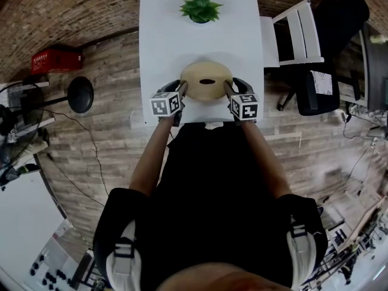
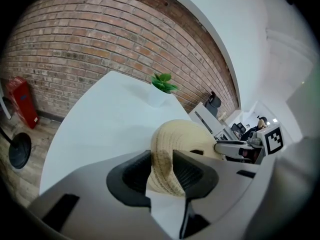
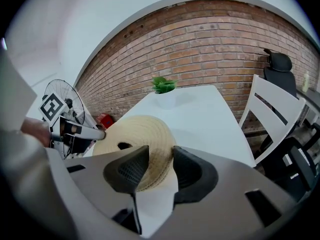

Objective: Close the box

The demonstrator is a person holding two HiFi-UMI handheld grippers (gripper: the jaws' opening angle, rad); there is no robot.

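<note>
A round tan woven box [image 1: 206, 80] with a domed lid and a dark oval hole in its top sits at the near edge of the white table [image 1: 182, 29]. My left gripper [image 1: 182, 90] is at its left side. In the left gripper view the woven rim [image 2: 167, 159] stands between the jaws of my left gripper [image 2: 162, 160], and the pads do not clearly press on it. My right gripper [image 1: 229, 90] is at the box's right side. In the right gripper view my right gripper [image 3: 160, 156] is shut on the rim of the box [image 3: 142, 134].
A small potted green plant [image 1: 200, 6] stands at the far end of the table. A white chair [image 1: 297, 32] and a black office chair are to the right. To the left, a red crate [image 1: 56, 59] and a black fan [image 1: 80, 94] stand on the wooden floor.
</note>
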